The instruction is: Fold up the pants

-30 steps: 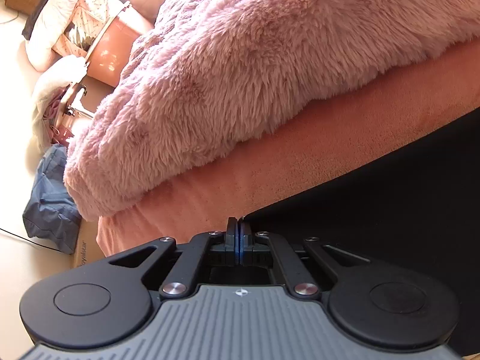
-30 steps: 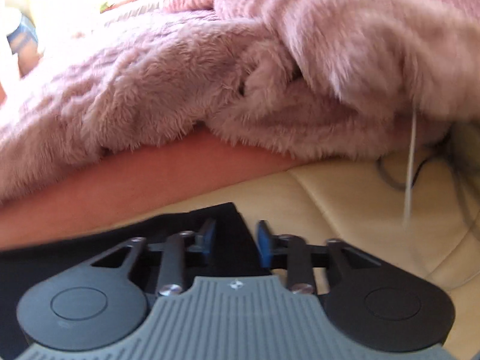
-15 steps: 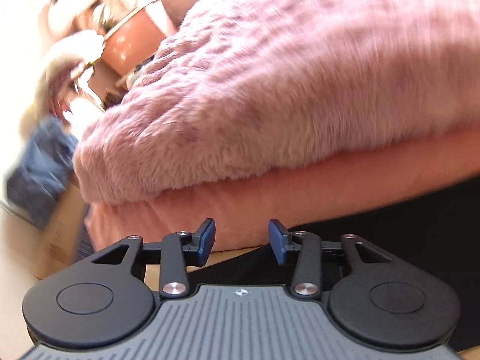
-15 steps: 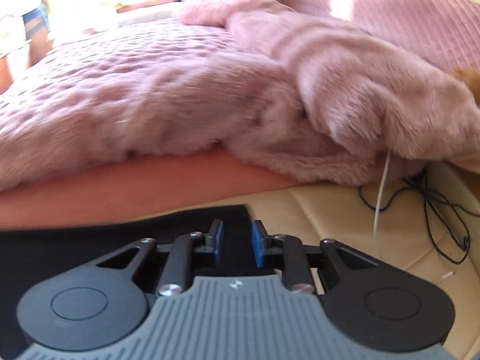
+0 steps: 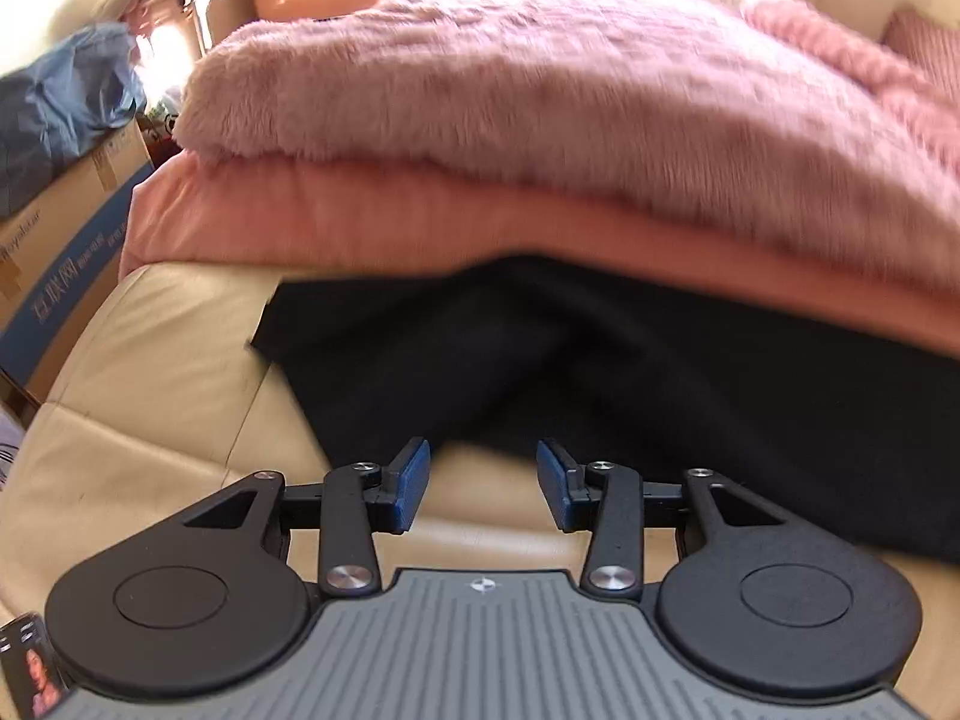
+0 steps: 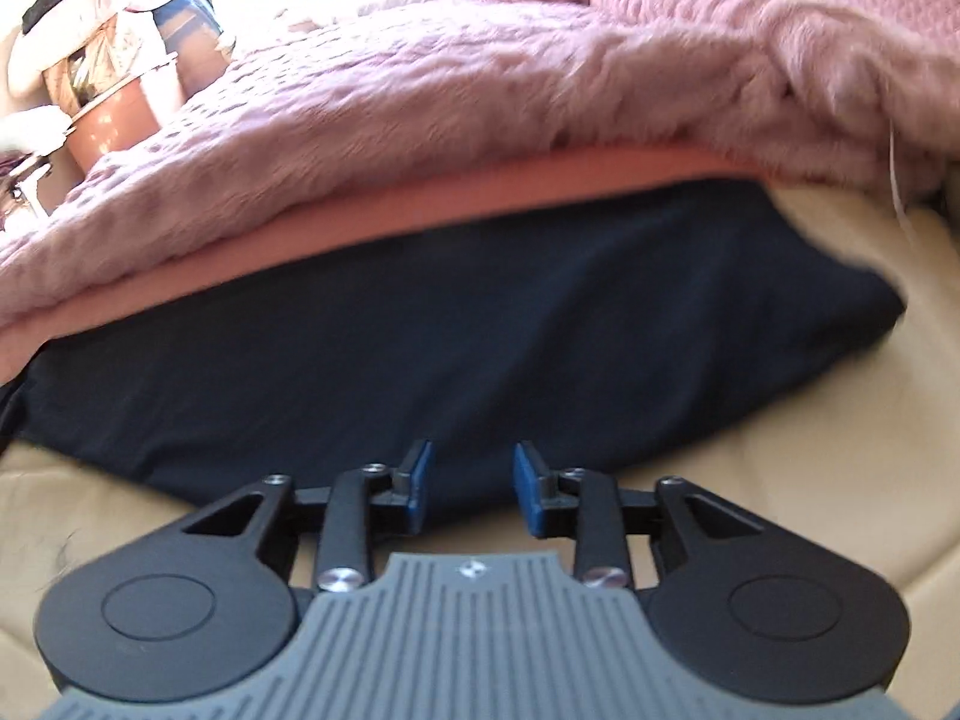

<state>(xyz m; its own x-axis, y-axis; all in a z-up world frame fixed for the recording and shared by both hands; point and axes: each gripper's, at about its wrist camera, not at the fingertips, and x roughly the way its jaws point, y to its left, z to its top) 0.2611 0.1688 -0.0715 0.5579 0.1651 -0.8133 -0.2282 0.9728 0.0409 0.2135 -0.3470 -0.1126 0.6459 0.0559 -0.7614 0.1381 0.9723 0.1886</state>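
Cream cushion (image 5: 150, 372) is carrying black pants (image 6: 480, 348); only the left view is showing boxes (image 5: 66, 222) at 9 o'clock. Left hand-held gripper (image 5: 483, 483) and right hand-held gripper (image 6: 471, 483) are both gaping empty.

Sunlit bedroom corner around you

Ahead of your tool lies a cream leather cushioned surface (image 5: 156, 360), and beyond it a salmon-pink sheet (image 5: 420, 222) under a fluffy pink blanket (image 5: 540, 90) on the bed. Off to your tool's left stand cardboard boxes (image 5: 66, 228) with a blue bag (image 5: 54, 114) on top, and farther back a terracotta-coloured tub (image 6: 114, 120). Strong daylight washes out the far end of the room.
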